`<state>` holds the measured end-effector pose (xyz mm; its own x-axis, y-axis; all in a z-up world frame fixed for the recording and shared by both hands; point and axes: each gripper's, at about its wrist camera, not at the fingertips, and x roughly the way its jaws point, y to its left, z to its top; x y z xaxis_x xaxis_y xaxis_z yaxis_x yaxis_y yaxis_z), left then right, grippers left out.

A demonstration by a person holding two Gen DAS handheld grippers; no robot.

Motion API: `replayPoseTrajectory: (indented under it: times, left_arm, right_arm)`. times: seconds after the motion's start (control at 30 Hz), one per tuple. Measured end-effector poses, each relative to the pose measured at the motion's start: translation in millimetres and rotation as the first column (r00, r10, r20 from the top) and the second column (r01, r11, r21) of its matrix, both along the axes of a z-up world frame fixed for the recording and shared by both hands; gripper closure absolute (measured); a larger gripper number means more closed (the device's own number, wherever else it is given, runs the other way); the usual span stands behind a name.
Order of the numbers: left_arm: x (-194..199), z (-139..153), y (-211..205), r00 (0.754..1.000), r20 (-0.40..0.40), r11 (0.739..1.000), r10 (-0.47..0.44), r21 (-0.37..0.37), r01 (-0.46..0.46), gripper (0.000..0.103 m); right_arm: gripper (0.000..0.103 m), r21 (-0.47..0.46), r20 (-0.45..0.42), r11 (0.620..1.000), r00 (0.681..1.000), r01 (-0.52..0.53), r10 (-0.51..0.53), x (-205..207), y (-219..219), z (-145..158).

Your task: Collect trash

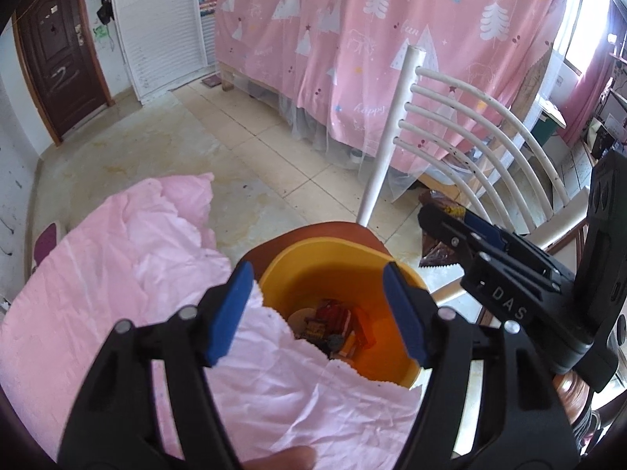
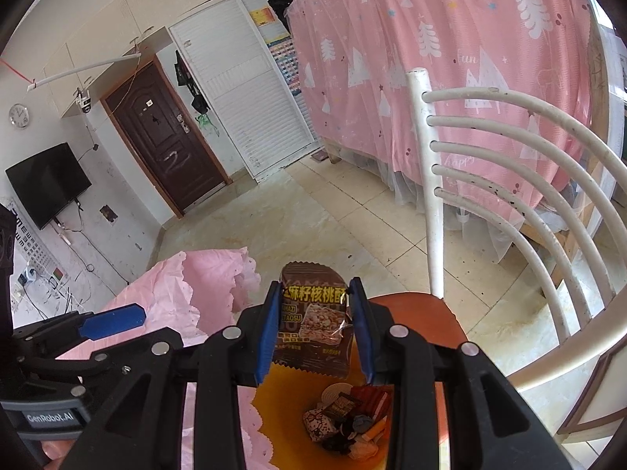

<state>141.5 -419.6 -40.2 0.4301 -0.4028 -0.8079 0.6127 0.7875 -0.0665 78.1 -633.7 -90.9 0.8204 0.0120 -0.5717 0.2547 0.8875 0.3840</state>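
An orange bin [image 1: 313, 262] stands on a red-brown chair seat [image 1: 333, 231] and holds several small wrappers [image 1: 333, 325]. My left gripper [image 1: 317, 309] is open and empty just above the bin's near rim. My right gripper [image 2: 315, 325] is shut on a brown snack packet [image 2: 311, 325] and holds it over the bin [image 2: 282, 395], above the wrappers [image 2: 348, 419]. In the left wrist view the right gripper [image 1: 443, 215] sits to the right of the bin with the packet [image 1: 435, 246] hanging from it. The left gripper [image 2: 113, 323] shows at the left of the right wrist view.
A pink cloth [image 1: 117, 258] covers the surface left of the bin and laps over its near rim. A white chair back [image 1: 462, 133] rises behind the seat. A pink bed curtain [image 1: 392, 39], a tiled floor [image 1: 243, 149] and a brown door [image 1: 58, 51] lie beyond.
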Motion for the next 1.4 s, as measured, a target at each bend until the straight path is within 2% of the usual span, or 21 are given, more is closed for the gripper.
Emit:
replayPoseTrajectory:
  times: [0.3, 0.5, 0.6, 0.77, 0.9, 1.17, 1.4]
  left_arm:
    - [-20.6, 11.0, 61.4, 0.993, 0.048, 0.994, 0.105, -0.005, -0.105, 0.037]
    - [-27.5, 24.5, 109.1, 0.977, 0.096, 0.981, 0.191, -0.039, -0.188, 0.037]
    - [-29.2, 28.7, 127.7, 0.966, 0.121, 0.973, 0.23, -0.044, -0.226, 0.037]
    - [-30.9, 31.8, 151.2, 0.953, 0.128, 0.961, 0.276, -0.065, -0.269, 0.037]
    - [-33.2, 34.5, 171.9, 0.941, 0.134, 0.95, 0.311, -0.084, -0.302, 0.037]
    - [-41.4, 44.0, 210.1, 0.907, 0.173, 0.922, 0.384, -0.118, -0.368, 0.037]
    - [-49.7, 50.3, 256.6, 0.852, 0.216, 0.879, 0.477, -0.133, -0.458, 0.037]
  right_arm:
    - [0.079, -0.033, -0.02, 0.998, 0.999, -0.046, 0.045, 7.0, 27.2, 1.3]
    - [0.075, -0.052, -0.063, 0.996, 0.996, -0.066, 0.062, 15.3, 43.2, -3.4]
    - [0.068, -0.056, -0.09, 0.996, 0.994, -0.073, 0.068, 18.8, 51.1, -6.4]
    - [0.045, -0.069, -0.102, 0.995, 0.993, -0.069, 0.061, 22.8, 63.3, -4.4]
    - [0.041, -0.09, -0.086, 0.993, 0.994, -0.081, 0.074, 21.4, 79.5, 7.8]
    - [0.022, -0.176, -0.009, 0.974, 0.989, -0.144, 0.145, 15.2, 137.6, 47.0]
    - [0.012, -0.244, 0.032, 0.942, 0.969, -0.231, 0.246, 18.6, 197.7, 63.2]
